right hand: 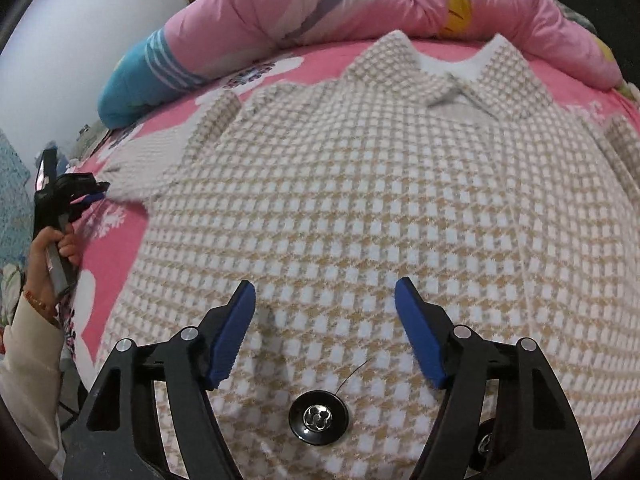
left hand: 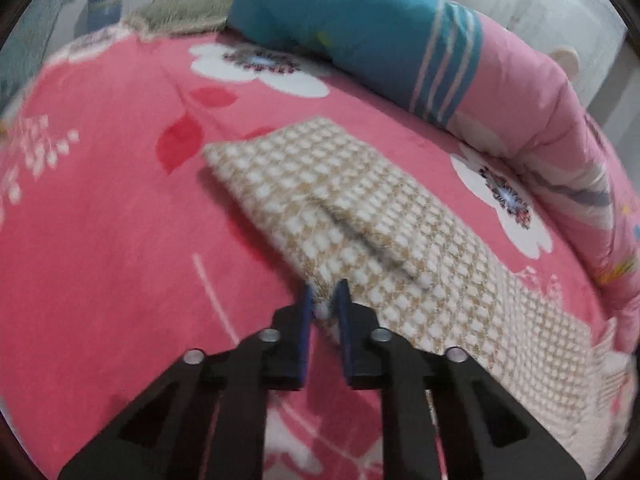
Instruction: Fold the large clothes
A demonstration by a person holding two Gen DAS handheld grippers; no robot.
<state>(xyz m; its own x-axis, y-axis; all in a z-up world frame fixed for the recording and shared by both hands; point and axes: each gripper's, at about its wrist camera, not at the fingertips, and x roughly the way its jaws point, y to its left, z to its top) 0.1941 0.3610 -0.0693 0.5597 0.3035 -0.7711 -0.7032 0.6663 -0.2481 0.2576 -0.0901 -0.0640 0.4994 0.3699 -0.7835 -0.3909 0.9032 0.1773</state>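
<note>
A beige-and-white houndstooth coat (right hand: 360, 200) lies spread flat on the bed, collar (right hand: 460, 80) at the far end and a black button (right hand: 319, 416) near me. My right gripper (right hand: 325, 300) hovers open over the coat's front, its blue pads well apart, with no cloth pinched. One sleeve (left hand: 340, 200) stretches out across the pink bedspread (left hand: 100, 240). My left gripper (left hand: 325, 304) is shut on the end of that sleeve, cloth showing between its blue pads. In the right wrist view the left gripper (right hand: 98, 192) appears at the far left at the sleeve's tip, held by a hand (right hand: 52, 248).
A rolled blue-and-pink duvet (left hand: 360, 32) runs along the far side of the bed, close to the coat's collar (right hand: 320, 4). A grey-green mat (left hand: 184, 16) and a blue container (left hand: 106, 4) sit beyond the bed. The bed's edge drops off at the left of the right wrist view.
</note>
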